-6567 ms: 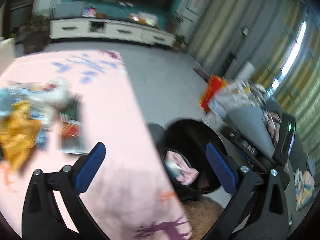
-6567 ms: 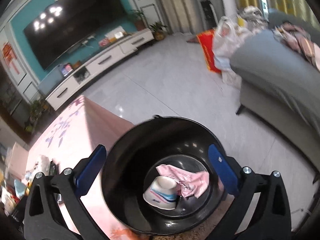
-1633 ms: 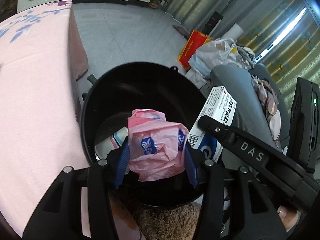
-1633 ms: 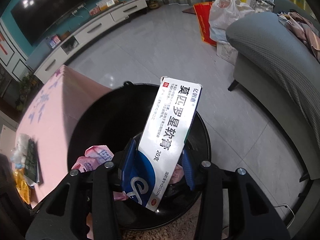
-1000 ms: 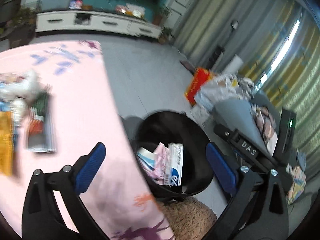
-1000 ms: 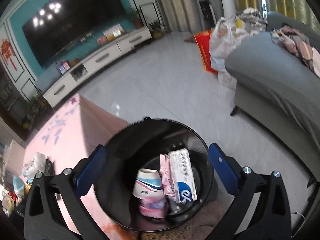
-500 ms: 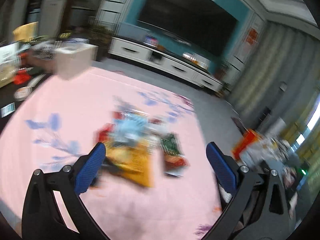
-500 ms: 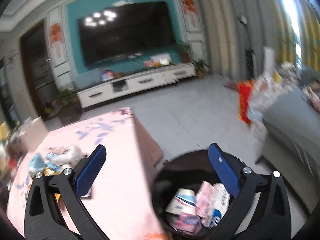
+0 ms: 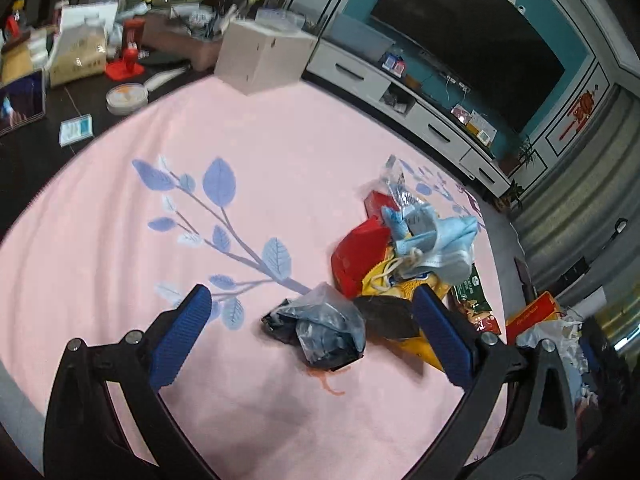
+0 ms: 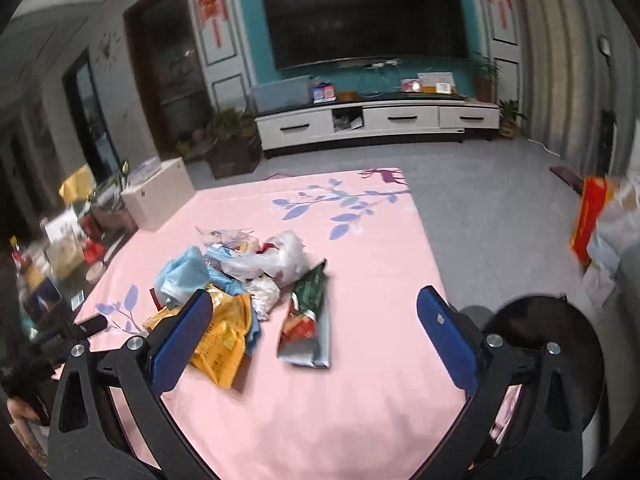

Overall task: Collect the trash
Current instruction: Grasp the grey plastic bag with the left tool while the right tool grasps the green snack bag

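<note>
Pink cloth [image 9: 280, 152] with a blue leaf print covers the table under both my tools, and a dark TV [image 10: 364, 16] hangs on the teal wall beyond, over a white cabinet [image 10: 376, 122].

My left view looks down close on the trash heap: a crumpled grey bag [image 9: 320, 326] sits nearest, right between my blue pads, with a red packet [image 9: 358, 258], a blue mask [image 9: 434, 242] and a yellow bag [image 9: 404, 286] piled just behind it. A green wrapper [image 9: 472, 288] peeks out at the heap's far right. Only this view shows the cluttered dark table at upper left, with a white box [image 9: 260, 58] at the cloth's edge.

My right view sits farther back and takes in the whole pile from the other side: yellow bag [image 10: 224, 334] and blue mask [image 10: 180, 276] beside my left pad, a clear bag [image 10: 272, 260] behind, the green wrapper [image 10: 308, 316] lying out in the open. Only here do I see the black bin [image 10: 560, 328], low at the right, off the table's corner.

Left gripper [image 9: 314, 326] hovers low over the cloth, jaws spread wide, empty. Right gripper [image 10: 316, 328] is held higher, level, jaws also wide, nothing between them.
</note>
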### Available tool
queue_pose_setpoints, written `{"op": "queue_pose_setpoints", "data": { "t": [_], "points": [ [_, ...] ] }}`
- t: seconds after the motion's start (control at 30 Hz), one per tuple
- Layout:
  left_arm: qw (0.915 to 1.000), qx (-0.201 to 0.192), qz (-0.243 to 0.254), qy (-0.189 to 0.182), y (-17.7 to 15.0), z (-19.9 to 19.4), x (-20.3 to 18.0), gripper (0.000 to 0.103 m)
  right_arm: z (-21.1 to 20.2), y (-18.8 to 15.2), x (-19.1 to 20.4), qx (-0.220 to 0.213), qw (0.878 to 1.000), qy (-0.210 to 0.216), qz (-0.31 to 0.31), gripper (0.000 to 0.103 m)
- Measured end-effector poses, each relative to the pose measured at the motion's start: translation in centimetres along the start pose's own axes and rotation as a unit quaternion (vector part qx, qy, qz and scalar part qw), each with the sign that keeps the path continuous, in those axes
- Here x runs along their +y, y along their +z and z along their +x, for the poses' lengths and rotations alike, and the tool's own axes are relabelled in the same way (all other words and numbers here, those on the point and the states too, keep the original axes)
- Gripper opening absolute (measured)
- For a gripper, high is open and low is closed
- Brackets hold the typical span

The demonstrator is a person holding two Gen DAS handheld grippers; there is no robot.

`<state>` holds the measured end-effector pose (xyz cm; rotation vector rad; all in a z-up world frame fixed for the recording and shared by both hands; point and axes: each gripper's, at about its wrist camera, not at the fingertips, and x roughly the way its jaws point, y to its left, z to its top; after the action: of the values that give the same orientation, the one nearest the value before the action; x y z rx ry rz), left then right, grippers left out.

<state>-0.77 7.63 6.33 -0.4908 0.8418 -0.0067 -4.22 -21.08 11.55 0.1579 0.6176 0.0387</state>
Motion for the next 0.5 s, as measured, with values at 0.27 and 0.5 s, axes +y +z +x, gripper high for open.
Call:
{"op": "queue_pose_setpoints", "data": {
  "t": [0.27, 0.5],
  "points": [
    [0.9987, 0.050, 0.006, -0.003, -1.3, 3.7, -0.9, 0.092, 9.6, 1.0, 0.0, 0.097, 0.994, 0.047, 0.017, 0.091],
    [0.9968, 0.079, 0.012, 0.003, -2.3, 5.7, -1.4, 0.081, 15.1, -2.3, -0.7, 0.163, 0.986, 0.026, 0.018, 0.065]
  ]
}}
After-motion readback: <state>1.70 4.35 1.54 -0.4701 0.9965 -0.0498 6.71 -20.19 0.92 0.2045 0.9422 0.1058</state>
